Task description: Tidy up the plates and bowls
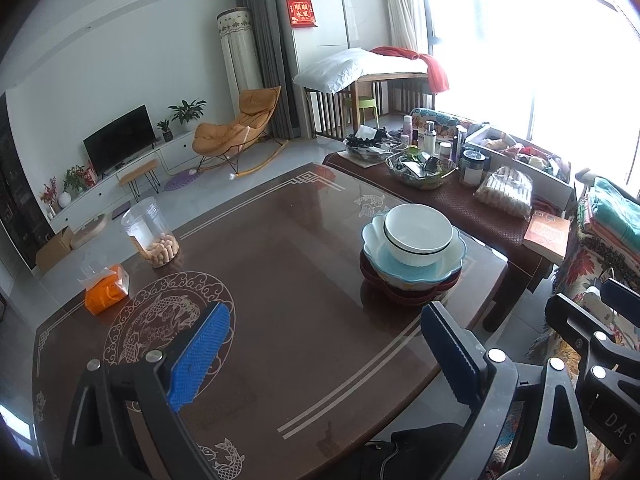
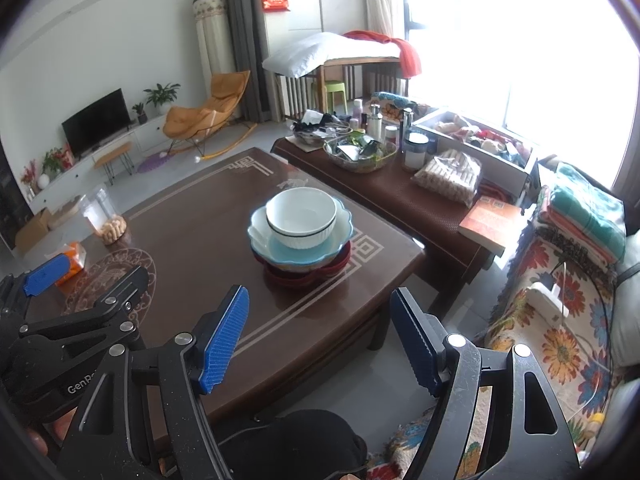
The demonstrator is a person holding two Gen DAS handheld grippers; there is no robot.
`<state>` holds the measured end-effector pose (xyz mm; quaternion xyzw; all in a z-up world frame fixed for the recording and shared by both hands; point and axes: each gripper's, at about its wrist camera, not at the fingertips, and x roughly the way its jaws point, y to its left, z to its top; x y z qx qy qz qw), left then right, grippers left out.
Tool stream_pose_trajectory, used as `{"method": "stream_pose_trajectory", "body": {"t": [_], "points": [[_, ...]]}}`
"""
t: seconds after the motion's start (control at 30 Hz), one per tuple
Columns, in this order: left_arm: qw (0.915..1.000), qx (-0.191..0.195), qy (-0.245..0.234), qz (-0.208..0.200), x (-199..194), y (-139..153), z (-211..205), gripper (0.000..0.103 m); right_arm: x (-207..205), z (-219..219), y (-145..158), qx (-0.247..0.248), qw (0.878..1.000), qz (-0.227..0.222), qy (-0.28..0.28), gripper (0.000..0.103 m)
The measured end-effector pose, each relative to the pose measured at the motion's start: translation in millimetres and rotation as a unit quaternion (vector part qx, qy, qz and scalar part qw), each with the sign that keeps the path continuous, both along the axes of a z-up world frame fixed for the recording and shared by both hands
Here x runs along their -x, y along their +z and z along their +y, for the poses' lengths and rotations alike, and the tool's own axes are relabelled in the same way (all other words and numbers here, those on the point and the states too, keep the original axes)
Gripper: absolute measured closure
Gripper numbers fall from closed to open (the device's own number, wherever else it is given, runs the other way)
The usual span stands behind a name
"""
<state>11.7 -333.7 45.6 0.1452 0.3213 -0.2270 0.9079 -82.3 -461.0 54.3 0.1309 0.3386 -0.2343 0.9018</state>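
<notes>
A stack of dishes stands on the brown table [image 1: 280,280] near its right edge. A white bowl [image 1: 418,234] sits in a light blue scalloped bowl [image 1: 414,270], on dark red plates [image 1: 404,294]. The stack shows in the right wrist view too: white bowl [image 2: 301,216], blue bowl [image 2: 300,250], red plates [image 2: 308,274]. My left gripper [image 1: 326,338] is open and empty, held above the table, short of the stack. My right gripper [image 2: 320,322] is open and empty, back over the table's near edge. The left gripper [image 2: 60,280] shows at left in the right wrist view.
A clear jar of snacks [image 1: 150,232] and an orange tissue pack [image 1: 106,288] stand at the table's left. A lower side table [image 2: 400,200] at the right holds baskets, bottles and a book [image 2: 490,222]. A sofa with a floral blanket [image 2: 560,300] is to the right.
</notes>
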Motion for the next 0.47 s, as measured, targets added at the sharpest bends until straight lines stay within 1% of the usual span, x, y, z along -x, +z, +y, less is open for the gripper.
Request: {"method": "stream_pose_trajectory", "body": {"t": [0.27, 0.37, 0.4, 0.47], "points": [[0.9997, 0.018, -0.003, 0.014, -4.7, 0.4, 3.9, 0.007, 0.2, -2.6, -0.6, 0.004, 1.0, 0.0, 0.001, 0.027], [0.9983, 0.035, -0.01, 0.046, -10.2, -3.0, 6.3, 0.005, -0.5, -2.7, -2.7, 0.002, 1.0, 0.002, 0.002, 0.027], [0.9977, 0.044, -0.01, 0.05, -10.8, -3.6, 8.2, 0.003, -0.8, -2.3, -2.9, 0.001, 1.0, 0.002, 0.004, 0.027], [0.9983, 0.045, -0.003, 0.035, -8.7, -1.9, 9.3, 0.003, -0.9, -2.4, -3.6, -0.001, 1.0, 0.0, 0.004, 0.027]]}}
